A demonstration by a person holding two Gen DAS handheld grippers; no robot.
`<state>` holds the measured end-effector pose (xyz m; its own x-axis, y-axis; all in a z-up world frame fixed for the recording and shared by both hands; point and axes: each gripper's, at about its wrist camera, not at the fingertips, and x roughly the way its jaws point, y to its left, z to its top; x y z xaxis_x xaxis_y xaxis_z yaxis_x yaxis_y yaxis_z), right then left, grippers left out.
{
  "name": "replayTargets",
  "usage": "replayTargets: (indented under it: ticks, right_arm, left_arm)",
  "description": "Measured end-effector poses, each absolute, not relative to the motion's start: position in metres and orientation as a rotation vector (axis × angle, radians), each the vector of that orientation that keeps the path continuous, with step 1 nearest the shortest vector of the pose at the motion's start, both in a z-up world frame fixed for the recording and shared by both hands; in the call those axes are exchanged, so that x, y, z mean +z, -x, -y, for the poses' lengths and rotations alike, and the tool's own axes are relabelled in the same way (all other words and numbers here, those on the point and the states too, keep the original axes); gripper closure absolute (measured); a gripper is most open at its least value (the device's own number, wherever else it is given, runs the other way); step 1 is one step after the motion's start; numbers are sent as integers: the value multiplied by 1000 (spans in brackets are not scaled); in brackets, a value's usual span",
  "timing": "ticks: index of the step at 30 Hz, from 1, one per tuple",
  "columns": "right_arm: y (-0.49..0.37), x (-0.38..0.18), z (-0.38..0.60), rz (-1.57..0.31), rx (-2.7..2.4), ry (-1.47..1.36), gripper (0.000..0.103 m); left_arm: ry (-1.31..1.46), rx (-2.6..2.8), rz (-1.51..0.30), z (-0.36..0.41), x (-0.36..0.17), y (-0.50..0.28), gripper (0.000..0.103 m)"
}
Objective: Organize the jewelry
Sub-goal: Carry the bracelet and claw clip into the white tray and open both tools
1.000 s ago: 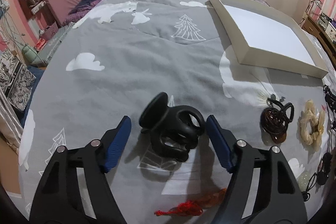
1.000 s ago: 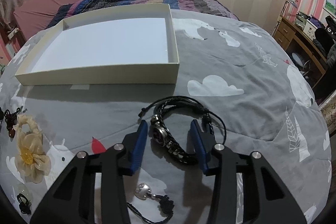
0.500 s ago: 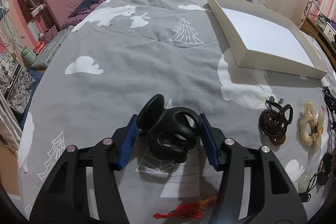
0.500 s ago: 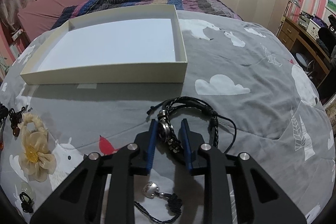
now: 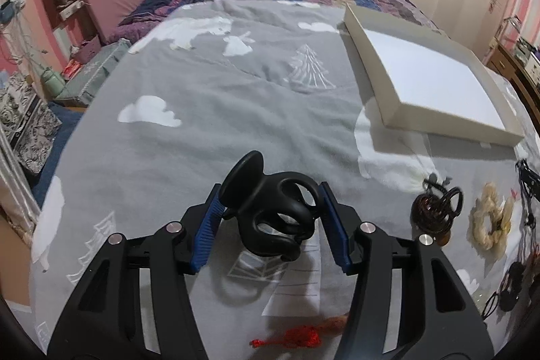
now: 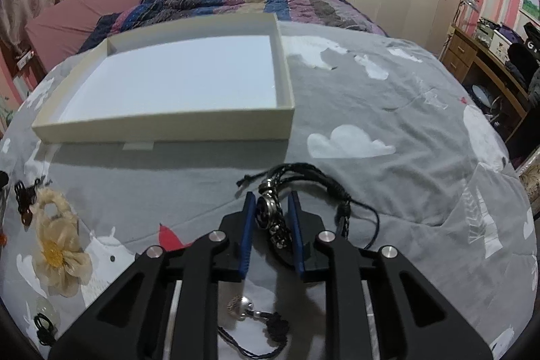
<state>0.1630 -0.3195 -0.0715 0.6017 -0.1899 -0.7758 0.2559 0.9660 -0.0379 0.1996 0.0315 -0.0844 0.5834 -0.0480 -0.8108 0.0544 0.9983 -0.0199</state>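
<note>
My left gripper (image 5: 270, 201) is shut on a black claw hair clip (image 5: 273, 218) and holds it a little above the grey blanket. My right gripper (image 6: 270, 204) is shut on a black braided bracelet with metal beads (image 6: 275, 218), whose cords hang to the right. An empty shallow white box shows in the left wrist view (image 5: 374, 70) at the far right and in the right wrist view (image 6: 165, 127) ahead and to the left.
A brown hair clip (image 5: 435, 211), a cream scrunchie (image 5: 489, 225) and dark pieces lie right of the left gripper; a red tassel (image 5: 300, 336) lies below it. A flower scrunchie (image 6: 57, 245) lies left of the right gripper, a silver-heart cord (image 6: 243, 309) beneath it.
Both grippers closed: the left on the black claw clip, the right on the bracelet. Both have risen slightly with their objects.
</note>
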Motion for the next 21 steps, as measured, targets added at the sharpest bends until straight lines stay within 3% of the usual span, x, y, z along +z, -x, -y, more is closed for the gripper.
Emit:
replayTargets:
  ticks: [10, 21]
  right_arm:
    - [-168, -28, 327, -849, -212, -156, 87]
    - [-236, 34, 327, -779, -148, -130, 87]
  left_arm:
    - [-82, -175, -917, 1, -33, -207, 47]
    - [-119, -299, -894, 71, 4, -295, 47]
